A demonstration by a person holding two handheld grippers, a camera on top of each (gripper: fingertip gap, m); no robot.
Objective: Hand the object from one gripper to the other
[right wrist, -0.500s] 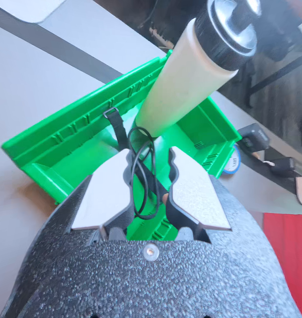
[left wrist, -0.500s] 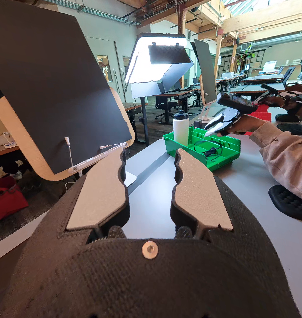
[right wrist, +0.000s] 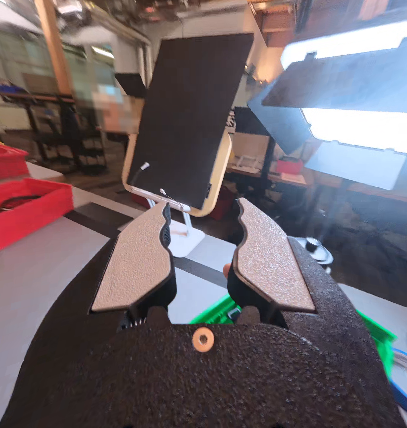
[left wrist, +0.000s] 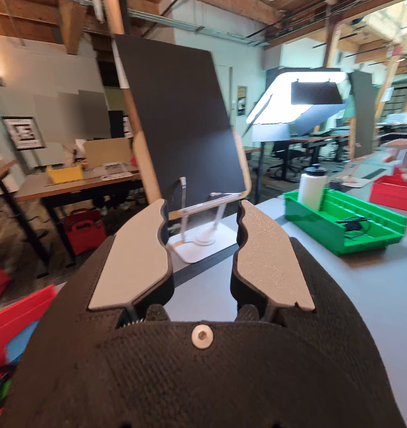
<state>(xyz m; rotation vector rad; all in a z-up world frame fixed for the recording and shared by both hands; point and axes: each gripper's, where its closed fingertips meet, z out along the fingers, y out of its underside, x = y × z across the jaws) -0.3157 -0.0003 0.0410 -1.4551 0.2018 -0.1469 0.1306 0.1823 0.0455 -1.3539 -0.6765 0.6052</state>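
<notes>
A black cord with a strap (left wrist: pixel 353 223) lies in the green bin (left wrist: pixel 318 228) on the grey table, to the right in the left wrist view. A white bottle with a black cap (left wrist: pixel 311 192) stands in the bin's far end. My left gripper (left wrist: pixel 203 208) is open and empty, over the table well to the left of the bin. My right gripper (right wrist: pixel 202 206) is open and empty, raised above the green bin (right wrist: pixel 211 312), whose edge shows under it. The bottle cap (right wrist: pixel 318 250) shows blurred to its right. The cord is hidden in the right wrist view.
A black board on a white stand (left wrist: pixel 181 120) stands at the table's far edge, ahead of both grippers (right wrist: pixel 186 115). Red bins sit at the far right (left wrist: pixel 392 196), lower left (left wrist: pixel 17 312) and left (right wrist: pixel 24 208). A bright light panel (left wrist: pixel 297 99) stands behind. About 50 cm separates my left fingertips from my right.
My right gripper has lifted out of the green bin, away from the cord, and now points at the black board with its jaws wider. My left gripper has swung left and opened wider.
</notes>
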